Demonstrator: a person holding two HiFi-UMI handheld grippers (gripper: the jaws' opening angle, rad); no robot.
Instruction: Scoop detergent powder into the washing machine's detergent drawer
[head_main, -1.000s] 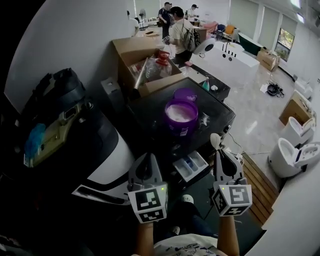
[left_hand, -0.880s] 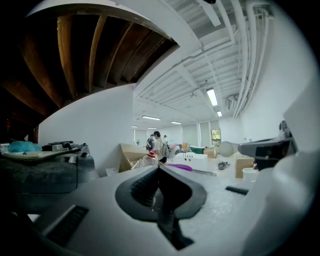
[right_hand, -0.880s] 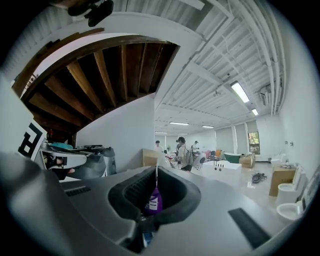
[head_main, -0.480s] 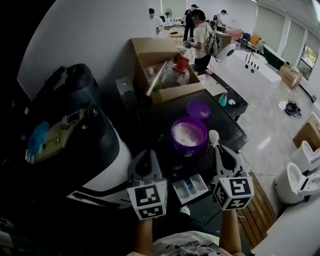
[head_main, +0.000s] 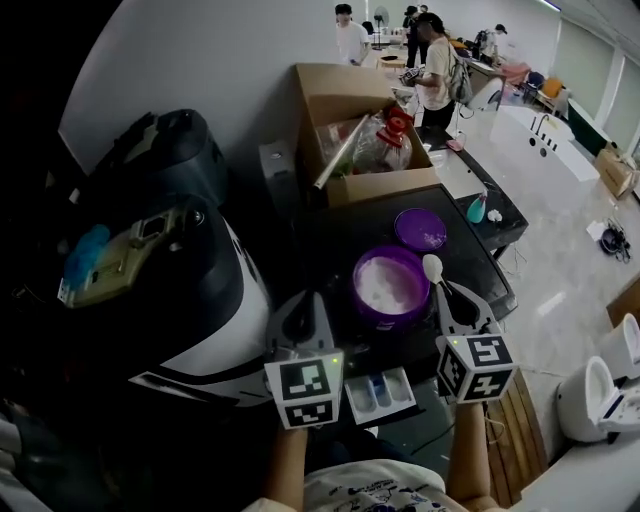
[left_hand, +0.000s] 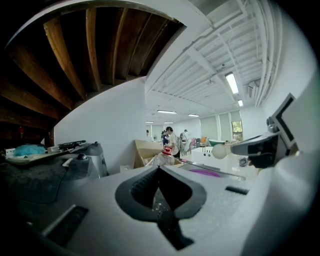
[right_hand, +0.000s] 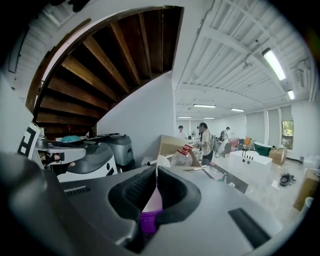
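Observation:
An open purple tub (head_main: 392, 285) full of white detergent powder stands on the dark washing machine top (head_main: 325, 250), its purple lid (head_main: 421, 229) lying behind it. The white detergent drawer (head_main: 380, 392) is pulled out below the tub, between my two grippers. My right gripper (head_main: 447, 298) is shut on the handle of a white spoon (right_hand: 154, 197); the spoon's bowl (head_main: 432, 266) hovers at the tub's right rim. My left gripper (head_main: 298, 312) is shut with nothing in it, left of the tub over the machine's front edge. In the left gripper view its jaws (left_hand: 159, 172) meet, and the spoon bowl (left_hand: 219, 151) shows to the right.
A big black-and-white appliance (head_main: 150, 260) stands close on the left. An open cardboard box (head_main: 365, 140) holding bottles sits behind the machine. People (head_main: 435, 60) stand at the back. A white bathtub (head_main: 545, 140), a toilet (head_main: 590, 400) and wooden slats (head_main: 515, 420) are on the right.
Both grippers have moved forward from beside the drawer toward the tub. The spoon bowl, earlier well short of the tub, now sits at its right rim. The head view has swung left.

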